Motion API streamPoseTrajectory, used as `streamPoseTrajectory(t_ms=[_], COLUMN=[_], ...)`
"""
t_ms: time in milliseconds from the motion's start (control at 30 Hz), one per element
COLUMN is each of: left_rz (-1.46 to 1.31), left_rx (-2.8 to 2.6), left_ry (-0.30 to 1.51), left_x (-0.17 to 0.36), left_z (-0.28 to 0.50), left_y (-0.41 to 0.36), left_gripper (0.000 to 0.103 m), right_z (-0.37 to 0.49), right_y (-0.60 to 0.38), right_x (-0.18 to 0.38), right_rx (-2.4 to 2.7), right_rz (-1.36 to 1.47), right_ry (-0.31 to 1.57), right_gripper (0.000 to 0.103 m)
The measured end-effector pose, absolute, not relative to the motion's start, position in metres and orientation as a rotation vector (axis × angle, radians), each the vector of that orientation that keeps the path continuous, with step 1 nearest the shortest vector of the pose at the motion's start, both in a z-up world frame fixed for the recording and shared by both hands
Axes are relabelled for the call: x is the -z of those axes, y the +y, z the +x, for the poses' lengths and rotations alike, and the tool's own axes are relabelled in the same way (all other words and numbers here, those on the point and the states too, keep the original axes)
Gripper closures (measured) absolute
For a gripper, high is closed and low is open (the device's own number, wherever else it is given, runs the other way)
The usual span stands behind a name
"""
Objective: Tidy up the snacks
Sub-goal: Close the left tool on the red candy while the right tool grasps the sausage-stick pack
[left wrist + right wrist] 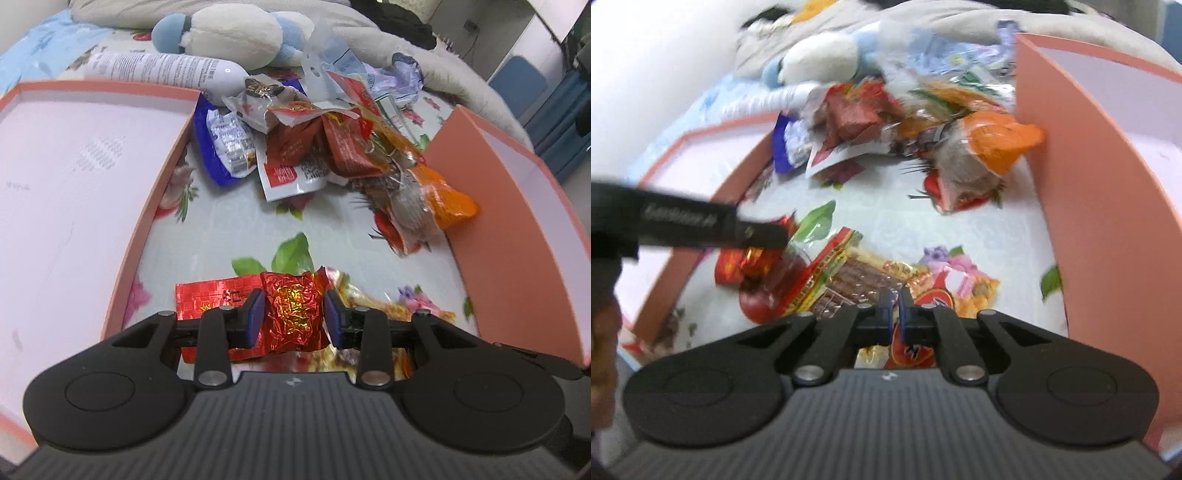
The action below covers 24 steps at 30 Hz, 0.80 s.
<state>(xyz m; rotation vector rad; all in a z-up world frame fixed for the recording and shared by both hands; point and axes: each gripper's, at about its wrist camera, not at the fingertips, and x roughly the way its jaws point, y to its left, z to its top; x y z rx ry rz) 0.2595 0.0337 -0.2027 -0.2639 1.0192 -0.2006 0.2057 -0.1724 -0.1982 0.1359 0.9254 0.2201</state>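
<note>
My left gripper (293, 314) is shut on a crinkled red foil snack packet (291, 314), just above the floral sheet; it also shows in the right wrist view (750, 260) under the left gripper's finger (764, 234). My right gripper (894, 314) is shut on the edge of a clear snack bag with red and yellow print (849, 277) lying on the sheet. A pile of snack packets (332, 147) lies farther ahead, with an orange bag (443, 199) at its right. Two pink boxes flank the gap: one left (159, 177), one right (491, 221).
A white lotion bottle (162, 68) and a blue-and-white plush toy (236, 33) lie behind the pile. A grey blanket (424, 62) runs along the back. The right box wall (1089, 184) stands close beside my right gripper.
</note>
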Motion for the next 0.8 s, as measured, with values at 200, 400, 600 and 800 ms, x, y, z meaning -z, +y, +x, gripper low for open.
streamPoseTrajectory(t_ms=[200,400,600,800], left_rz=[-0.285,-0.289,-0.301,-0.329], left_rx=[0.262,0.302,0.341,0.362], left_ry=[1.043,1.075,1.083,1.099], left_x=[0.209,0.224,0.228,0.232], left_z=[0.245,0.243,0.247,0.252], left_y=[0.037,0.039,0.044,0.048], left_gripper=[0.063,0.063,0.063,0.062], right_z=[0.184,0.181,0.185,0.188], right_y=[-0.189,-0.194,-0.196,-0.198], right_x=[0.193,0.205,0.215,0.221], right_rx=[-0.092,0.015,-0.024,-0.085], right_rz=[0.264,0.33,0.432,0.671], right_ry=[0.882,0.908,0.883,0.877], right_gripper=[0.033,0.033,0.031,0.039])
